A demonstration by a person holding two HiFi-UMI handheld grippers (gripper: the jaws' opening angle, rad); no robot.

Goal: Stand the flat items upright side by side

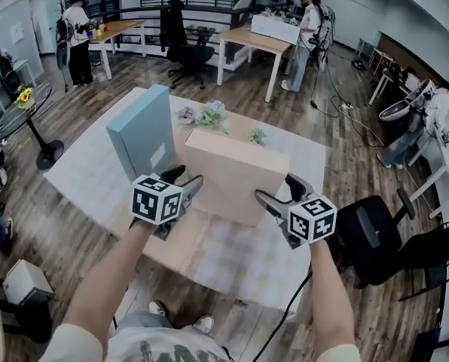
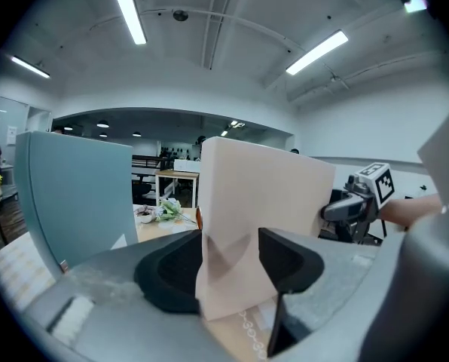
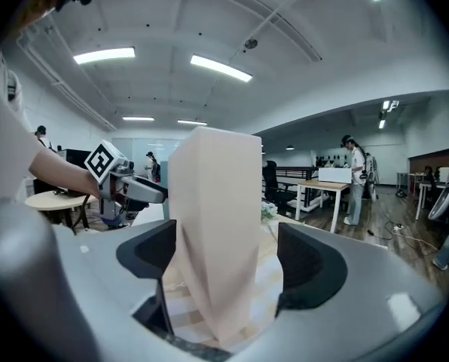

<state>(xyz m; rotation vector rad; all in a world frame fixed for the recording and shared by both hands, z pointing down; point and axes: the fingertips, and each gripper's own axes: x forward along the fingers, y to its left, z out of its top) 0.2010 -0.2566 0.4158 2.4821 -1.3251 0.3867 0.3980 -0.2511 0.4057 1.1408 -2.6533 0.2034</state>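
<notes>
Room: open office with a plank floor (image 1: 232, 89), strip lights, desks and several people standing at the far side. The work surface is a low bench (image 1: 175, 251) partly under a pale checked cloth (image 1: 243, 259).

Left claw (image 1: 183, 179): pinches the lower near corner at the left end of the beige box (image 1: 236, 172). In the left gripper view one pad lies against each broad face. Marker cube on top, bare forearm behind it.

Right claw (image 1: 279, 191): spread. The right end of the same box stands between the jaws. The right gripper view shows a clear gap at the 3 o'clock pad, and the 9 o'clock pad is close to the box face.

Beige box: flat carton raised on one long edge at bench centre, broad face toward the wearer, narrow top face showing. It spans the space between the two claws.

Blue box (image 1: 142, 130): flat carton standing upright on a short end, at 10 o'clock from the beige box. It is just beside it with a slit of background between them, and no claw touches it.

Flower sprigs (image 1: 209, 115): lying on the bench at 12 o'clock beyond both boxes. A smaller green sprig (image 1: 257, 136) lies at 1 o'clock.

Black office chair (image 1: 375, 236): on the floor at 3 o'clock, off the bench
</notes>
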